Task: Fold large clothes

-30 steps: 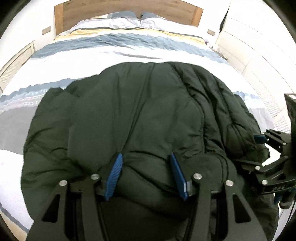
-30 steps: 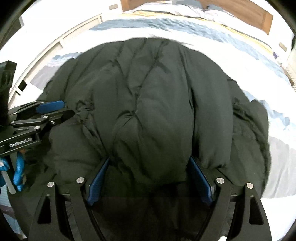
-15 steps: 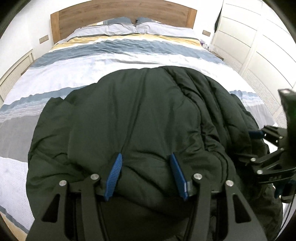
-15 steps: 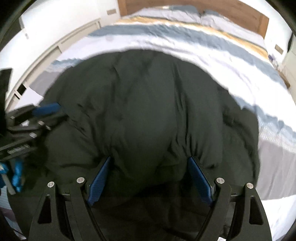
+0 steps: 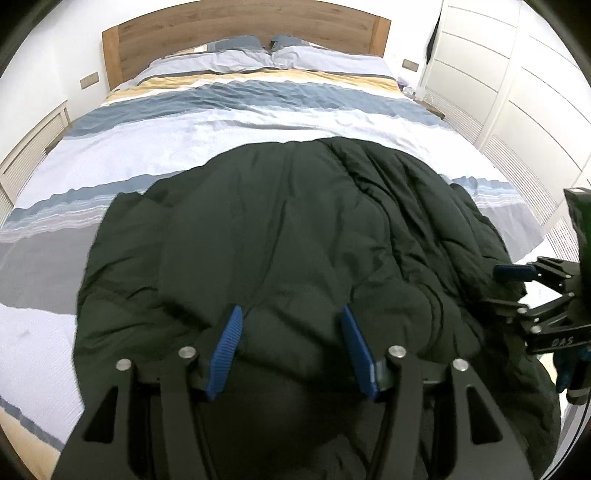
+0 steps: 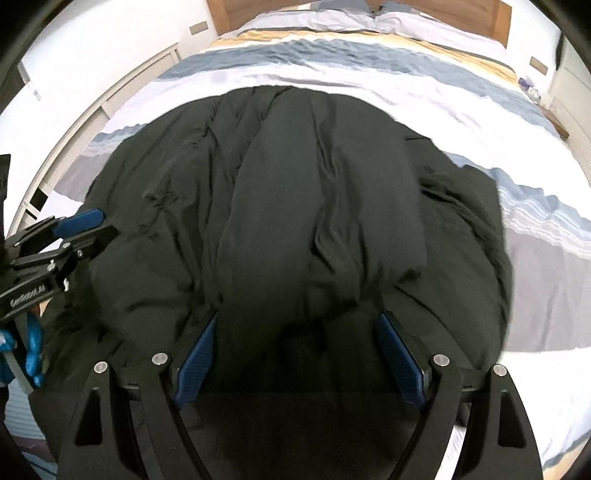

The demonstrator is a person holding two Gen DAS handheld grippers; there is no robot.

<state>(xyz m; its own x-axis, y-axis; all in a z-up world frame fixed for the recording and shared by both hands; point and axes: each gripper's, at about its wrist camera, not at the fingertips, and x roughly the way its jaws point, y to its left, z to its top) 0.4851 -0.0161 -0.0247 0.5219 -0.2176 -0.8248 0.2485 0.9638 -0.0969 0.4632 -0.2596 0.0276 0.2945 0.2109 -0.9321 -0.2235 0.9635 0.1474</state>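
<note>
We see a dark green padded jacket (image 5: pixel 295 236) heaped on the foot half of a bed (image 5: pixel 258 122), puffy and quilted, its matte fabric creased into long soft ridges. From the right wrist view the same jacket (image 6: pixel 295 206) bulges in rounded lobes. The duvet under it runs in wavy bands of white, blue, grey and mustard, with two pillows (image 5: pixel 266 51) against a wooden headboard (image 5: pixel 243 22). White panelled wardrobe doors (image 5: pixel 524 96) stand along one side. Our left tool (image 5: pixel 291 345) has a thick fold of jacket bulging between its blue ribbed pads, and its jaws have just been opening. Our right tool (image 6: pixel 297 354) stands wide with jacket bulk filling the gap; we cannot tell whether the pads of either tool press on it.
</note>
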